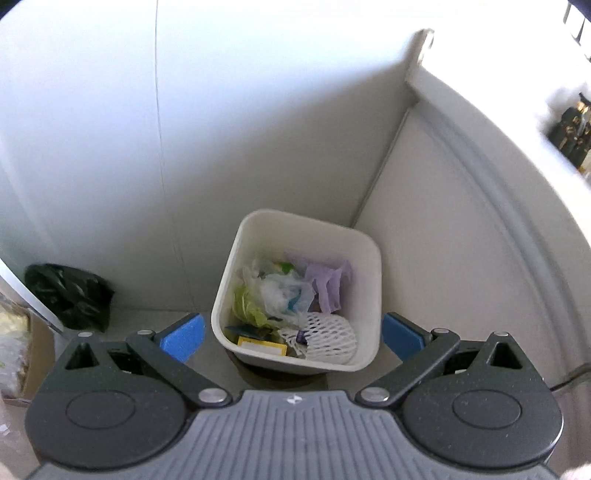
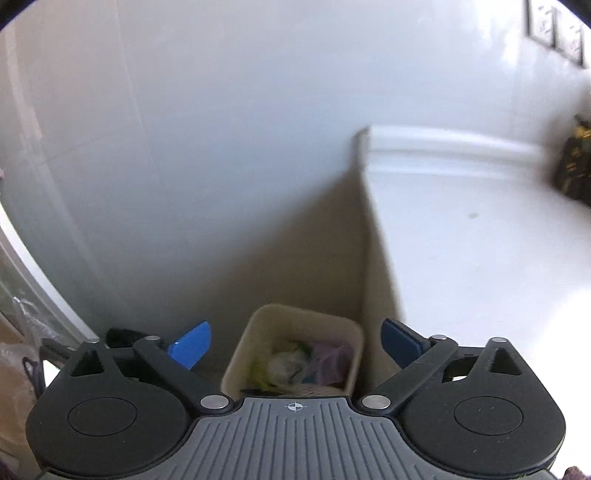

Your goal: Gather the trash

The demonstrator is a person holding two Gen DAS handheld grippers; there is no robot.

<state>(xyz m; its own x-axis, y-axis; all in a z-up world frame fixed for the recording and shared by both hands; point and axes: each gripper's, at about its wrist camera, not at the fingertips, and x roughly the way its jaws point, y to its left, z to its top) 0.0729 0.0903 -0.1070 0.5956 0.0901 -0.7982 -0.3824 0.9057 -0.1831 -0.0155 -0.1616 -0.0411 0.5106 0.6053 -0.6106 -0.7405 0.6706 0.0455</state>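
Trash bin [image 1: 364, 291] — upright, mouth facing up

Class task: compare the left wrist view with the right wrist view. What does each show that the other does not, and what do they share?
Only the left wrist view makes out single items in the bin: a white foam net, a purple glove, a yellow box. It also shows a whole black bag on the floor.

Only the right wrist view shows the broad white countertop and framed pictures on the wall.

Both show the bin in the corner, a dark object on the counter, and open blue fingers holding nothing.
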